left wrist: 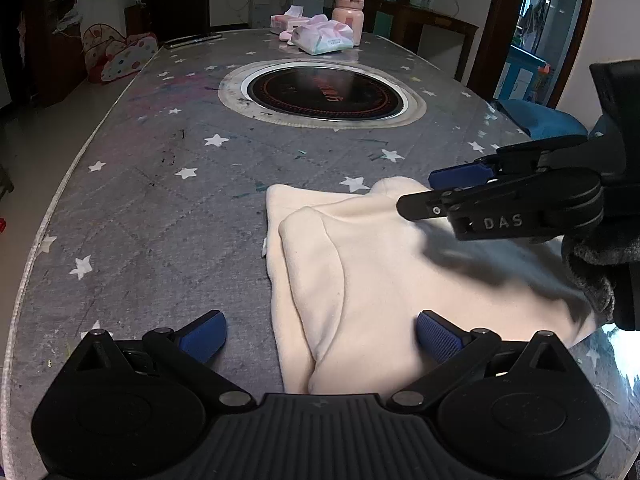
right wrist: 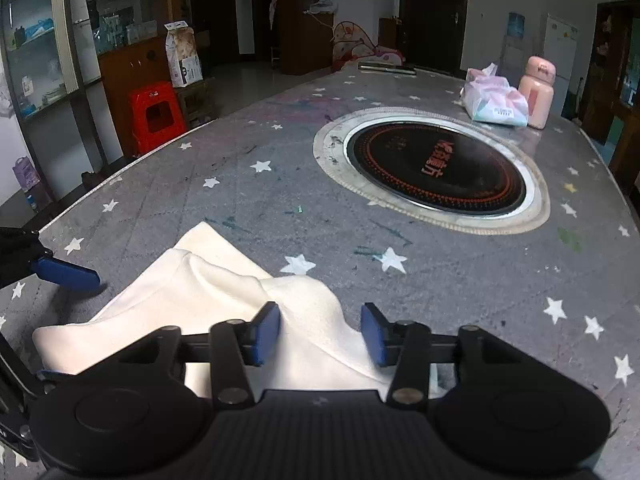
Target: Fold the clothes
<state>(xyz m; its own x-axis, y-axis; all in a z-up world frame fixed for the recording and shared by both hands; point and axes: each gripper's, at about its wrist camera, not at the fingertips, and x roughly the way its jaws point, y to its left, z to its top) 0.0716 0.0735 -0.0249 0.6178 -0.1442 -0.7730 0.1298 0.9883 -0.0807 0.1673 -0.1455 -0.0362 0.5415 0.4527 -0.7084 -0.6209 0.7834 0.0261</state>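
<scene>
A cream fleece garment [left wrist: 360, 264] lies partly folded on the grey star-patterned table [left wrist: 160, 208]. My left gripper [left wrist: 320, 332] is open, its blue pads either side of the garment's near edge, holding nothing. My right gripper [left wrist: 424, 192] shows in the left wrist view from the right, hovering over the garment's far right part. In the right wrist view the garment [right wrist: 208, 304] lies under my right gripper [right wrist: 320, 334], which is open with a raised fold of cloth between the pads, not pinched. A left-gripper finger [right wrist: 66, 274] shows at the left edge.
A round black induction hob [left wrist: 324, 94] is set in the table's middle. At the far end stand tissue packs [left wrist: 322, 38] and a pink bottle [left wrist: 349, 14]. A blue chair [left wrist: 536, 116] is to the right. A red stool [right wrist: 156, 114] stands on the floor.
</scene>
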